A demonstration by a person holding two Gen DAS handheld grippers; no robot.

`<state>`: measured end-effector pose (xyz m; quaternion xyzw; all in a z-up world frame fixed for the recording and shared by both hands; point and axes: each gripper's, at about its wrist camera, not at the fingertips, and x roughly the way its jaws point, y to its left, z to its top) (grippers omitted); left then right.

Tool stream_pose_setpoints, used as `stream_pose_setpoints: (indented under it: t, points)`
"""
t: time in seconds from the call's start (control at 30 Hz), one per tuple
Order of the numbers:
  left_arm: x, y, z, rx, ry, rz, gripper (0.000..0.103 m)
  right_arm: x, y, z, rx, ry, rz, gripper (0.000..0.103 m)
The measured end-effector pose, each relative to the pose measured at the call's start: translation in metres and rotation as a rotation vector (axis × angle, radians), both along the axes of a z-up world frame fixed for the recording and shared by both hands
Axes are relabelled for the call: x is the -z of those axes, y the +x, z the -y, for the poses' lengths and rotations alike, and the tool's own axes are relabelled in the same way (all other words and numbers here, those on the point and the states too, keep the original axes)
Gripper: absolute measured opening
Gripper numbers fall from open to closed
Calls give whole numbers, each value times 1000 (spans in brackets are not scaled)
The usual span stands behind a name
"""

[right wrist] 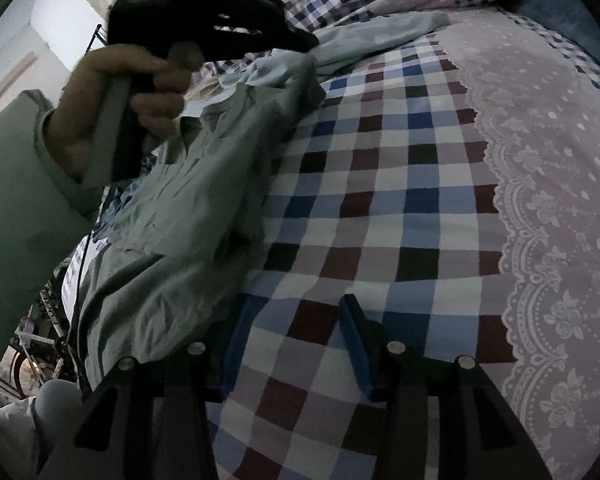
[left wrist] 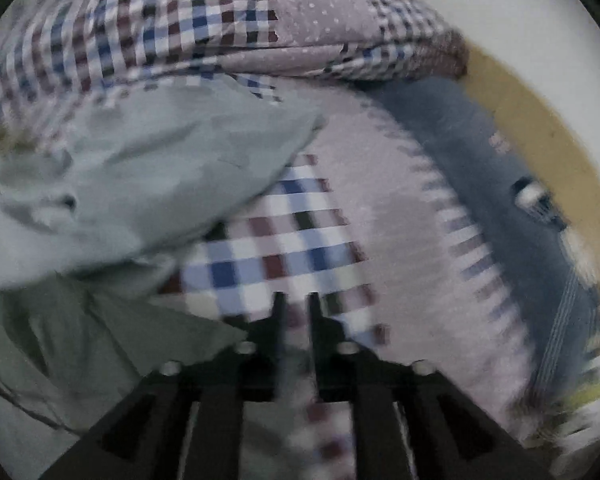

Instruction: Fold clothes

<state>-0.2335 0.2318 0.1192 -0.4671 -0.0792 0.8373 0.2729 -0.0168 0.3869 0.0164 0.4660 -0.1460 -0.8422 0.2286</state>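
A pale grey-green garment (right wrist: 188, 216) lies crumpled along the left side of a checked bedsheet (right wrist: 380, 184). In the blurred left wrist view the garment (left wrist: 148, 176) fills the left half. My left gripper (left wrist: 296, 304) has its fingers nearly together, with a thin grey strip between them. In the right wrist view a hand (right wrist: 112, 108) holds the left gripper (right wrist: 310, 42), and the garment rises in a peak to its tip. My right gripper (right wrist: 296, 320) stands open over the checked sheet with nothing between its blue pads (right wrist: 352, 340). Its left finger is at the garment's edge.
A bunched checked and lilac quilt (left wrist: 228, 28) lies at the back of the bed. Lilac lace-print fabric (right wrist: 548, 200) covers the right side. A blue-grey cloth (left wrist: 472, 152) and a yellow wooden edge (left wrist: 548, 136) run along the right. Clutter stands beside the bed (right wrist: 32, 344).
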Motion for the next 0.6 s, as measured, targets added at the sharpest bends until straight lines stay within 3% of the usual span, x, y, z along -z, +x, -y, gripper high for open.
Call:
stream_pose_setpoints:
  t: [0.03,0.13,0.23,0.33,0.47,0.6]
  points:
    - [-6,3,6,-4,51,6,54,-1,1,-2,6,2,-5,49]
    - [-22,13,26,-16,202,25,75,-6,6,-8,25,5,-26,49]
    - [-50,43,62,-22,283,-3,80,-14,15,-15,61,-11,-66,49]
    - [-76,87,115,-45,301,-71,83,-24,24,-19,92,-23,-113,49]
    - [-106,177,217,-152,242,-222,85,-50,45,-8,105,-18,-192,49]
    - [-101,266,314,-301,182,-320,87,-82,73,33,69,30,-288,49]
